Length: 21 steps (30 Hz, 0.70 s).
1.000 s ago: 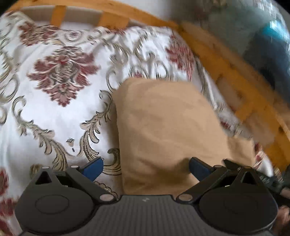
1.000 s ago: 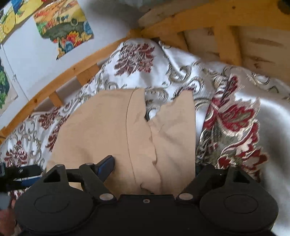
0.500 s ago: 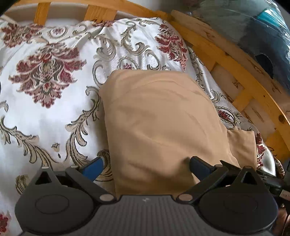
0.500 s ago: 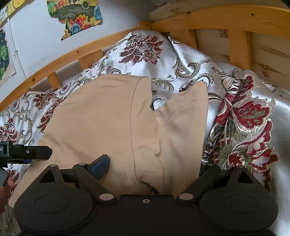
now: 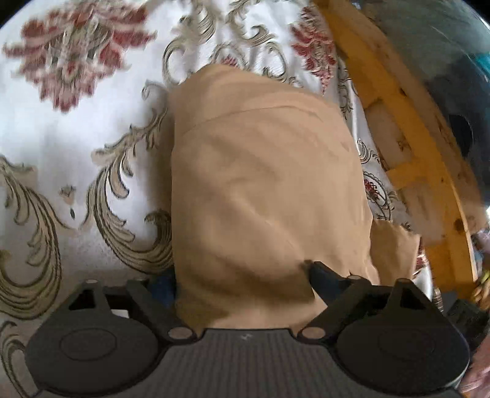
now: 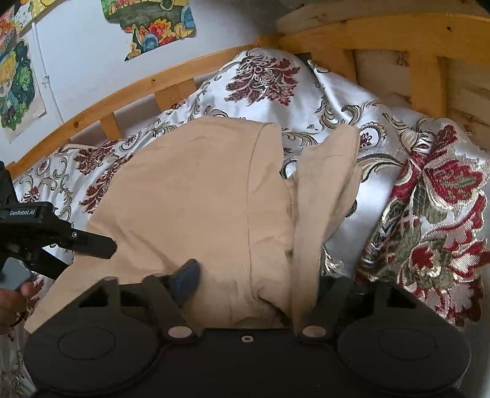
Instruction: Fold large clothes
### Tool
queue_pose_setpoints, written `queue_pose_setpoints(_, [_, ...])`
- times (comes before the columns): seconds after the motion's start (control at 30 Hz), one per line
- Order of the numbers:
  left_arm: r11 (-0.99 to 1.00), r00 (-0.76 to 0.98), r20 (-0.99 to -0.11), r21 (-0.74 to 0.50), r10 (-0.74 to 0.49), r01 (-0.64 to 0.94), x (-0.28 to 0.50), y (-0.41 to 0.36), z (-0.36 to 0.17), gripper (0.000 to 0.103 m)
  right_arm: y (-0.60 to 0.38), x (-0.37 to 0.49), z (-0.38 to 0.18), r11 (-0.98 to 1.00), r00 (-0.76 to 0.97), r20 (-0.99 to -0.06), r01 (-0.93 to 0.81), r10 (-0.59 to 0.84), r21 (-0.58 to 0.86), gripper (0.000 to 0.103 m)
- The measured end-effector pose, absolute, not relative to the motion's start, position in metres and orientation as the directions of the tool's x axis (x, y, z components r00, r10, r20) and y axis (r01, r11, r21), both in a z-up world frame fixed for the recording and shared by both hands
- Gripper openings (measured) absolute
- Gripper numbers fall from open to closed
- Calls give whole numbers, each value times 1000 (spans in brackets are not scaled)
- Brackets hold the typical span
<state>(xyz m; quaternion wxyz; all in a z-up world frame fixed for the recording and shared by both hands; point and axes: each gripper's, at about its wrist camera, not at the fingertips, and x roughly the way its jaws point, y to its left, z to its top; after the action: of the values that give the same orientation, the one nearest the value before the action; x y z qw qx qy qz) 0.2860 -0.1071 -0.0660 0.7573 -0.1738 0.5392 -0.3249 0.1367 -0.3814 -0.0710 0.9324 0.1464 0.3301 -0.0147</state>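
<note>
Tan garment point(image 5: 260, 183) spread on floral bedspread point(image 5: 76, 168) near bed's wooden rail point(image 6: 122, 91), left hand-held gripper point(image 5: 242, 281) and right hand-held gripper point(image 6: 257, 284) both spread apart, fabric bunched between fingers

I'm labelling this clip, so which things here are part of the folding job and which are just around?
Part of the job:
tan garment
left gripper
right gripper

Just around:
floral bedspread
wooden bed frame
cartoon posters
</note>
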Motion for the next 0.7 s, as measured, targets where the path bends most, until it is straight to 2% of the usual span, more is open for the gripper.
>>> queue_pose_setpoints(0.03, [733, 219, -705, -603, -674, 314, 283, -108, -64, 80, -384, 136, -71, 953, 780, -622, 137, 66, 272, 47])
queue_pose_setpoints(0.07, [737, 234, -704, -598, -671, 315, 280, -108, -61, 77, -386, 135, -70, 948, 780, -622, 145, 66, 282, 35])
queue_pose_setpoints(0.1, [740, 248, -702, -589, -668, 324, 277, -109, -57, 72, -388, 133, -69, 944, 786, -614, 143, 75, 298, 28])
queue_pose_setpoints(0.17, [747, 284, -699, -548, -656, 376, 269, -111, -46, 65, -382, 129, -61, 952, 799, -596, 112, 85, 285, 23])
queue_pose_setpoints(0.3, [737, 366, -661, -451, -655, 503, 252, -108, -19, 56, -354, 123, -38, 961, 846, -505, -32, 172, 274, 20])
queue_pose_setpoints(0.4, [747, 449, -620, -382, -644, 544, 250, -96, 1, 54, -328, 134, -26, 969, 867, -461, -93, 191, 227, 20])
queue_pose_setpoints(0.57, [799, 556, -584, -335, -592, 499, 272, -59, 23, 53, -292, 170, -11, 965, 902, -358, -186, 242, 184, 19])
queue_pose_setpoints(0.7, [871, 591, -644, -302, -485, 387, 299, -26, 17, 56, -266, 219, -15, 953, 885, -375, -202, 275, 224, 20])
